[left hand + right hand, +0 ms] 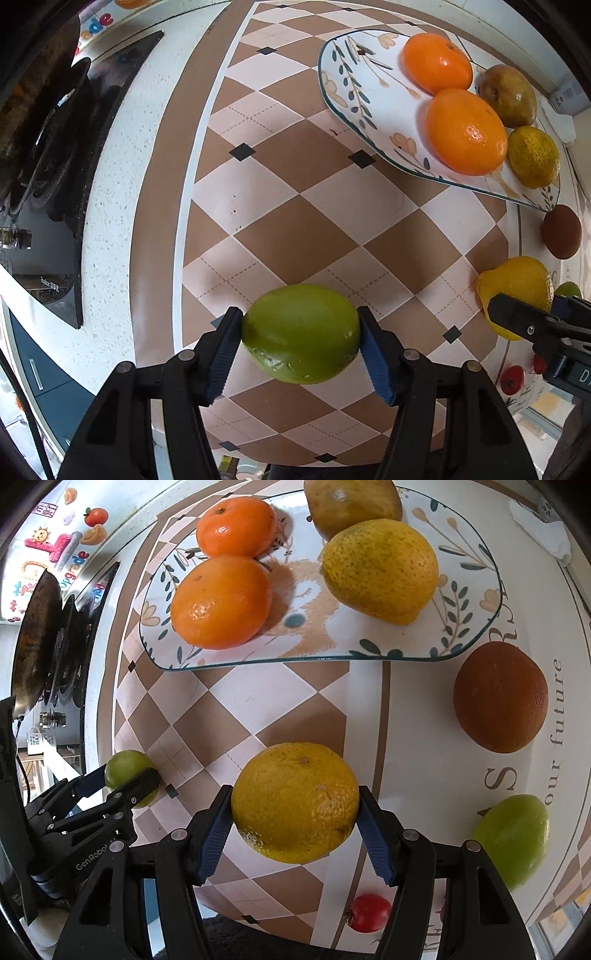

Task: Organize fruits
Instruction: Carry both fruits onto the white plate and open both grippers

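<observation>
This looks like a home kitchen, because a black stove [55, 166] with a dark pan [35, 642] sits at the left of the frame beside a speckled white tabletop [122, 192], and a flowery plate [476, 602] of fruit rests on a checkered mat [295, 206].

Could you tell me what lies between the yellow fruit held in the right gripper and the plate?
Nothing: in the right wrist view, only bare checkered mat lies between the yellow fruit in the right gripper and the plate.
</observation>
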Tool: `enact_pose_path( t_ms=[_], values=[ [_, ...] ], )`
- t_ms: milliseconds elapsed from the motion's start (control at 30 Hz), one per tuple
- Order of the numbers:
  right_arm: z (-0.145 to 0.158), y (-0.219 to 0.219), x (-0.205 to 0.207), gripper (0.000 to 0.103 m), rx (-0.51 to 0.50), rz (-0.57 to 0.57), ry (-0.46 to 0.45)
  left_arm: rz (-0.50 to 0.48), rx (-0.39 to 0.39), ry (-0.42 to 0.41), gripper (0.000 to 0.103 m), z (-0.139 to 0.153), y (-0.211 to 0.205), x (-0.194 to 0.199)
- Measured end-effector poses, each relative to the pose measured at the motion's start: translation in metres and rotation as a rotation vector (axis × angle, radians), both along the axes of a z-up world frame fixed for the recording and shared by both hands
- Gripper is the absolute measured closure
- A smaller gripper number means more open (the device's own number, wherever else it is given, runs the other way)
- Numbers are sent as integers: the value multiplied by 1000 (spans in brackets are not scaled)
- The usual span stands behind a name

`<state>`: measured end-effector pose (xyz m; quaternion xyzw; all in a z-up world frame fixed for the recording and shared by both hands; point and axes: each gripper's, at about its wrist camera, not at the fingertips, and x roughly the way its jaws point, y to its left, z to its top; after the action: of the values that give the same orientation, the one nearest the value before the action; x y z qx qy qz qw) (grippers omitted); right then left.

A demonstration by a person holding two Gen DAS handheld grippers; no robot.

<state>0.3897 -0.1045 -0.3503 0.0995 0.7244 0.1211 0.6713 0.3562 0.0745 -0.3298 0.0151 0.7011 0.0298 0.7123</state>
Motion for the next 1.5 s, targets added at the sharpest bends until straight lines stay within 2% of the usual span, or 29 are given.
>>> enact_pose_path(
  t_ms=[367,467,600,700,800,967,1133,1267,1333,1500],
  values=[
    [2,5,-4,36,21,-1,5,-21,-16,-8,44,4,-13,7],
    [16,-2,-3,36,55,-13,-15,-27,-53,-34,44,24,-18,14],
    [47,-23,7,36,116,-72,-65,-28,-137,-94,44,67,-29,32],
    [73,-52,26,36,147,-151,-124,-24,-192,-132,43,94,-34,56],
    [85,-79,51,36,129,-224,-172,-19,-204,-148,43,105,-33,89],
    [68,-118,100,36,94,-320,-168,8,-195,-101,43,86,-37,143],
    [44,-130,131,36,86,-333,-124,75,-259,47,43,36,-30,182],
    [30,-131,142,36,83,-330,-97,145,-290,111,41,12,-22,194],
    [27,-126,140,36,85,-331,-86,168,-323,132,41,11,-18,196],
    [19,-117,143,34,80,-314,-66,161,-300,106,43,18,-12,195]
  ],
)
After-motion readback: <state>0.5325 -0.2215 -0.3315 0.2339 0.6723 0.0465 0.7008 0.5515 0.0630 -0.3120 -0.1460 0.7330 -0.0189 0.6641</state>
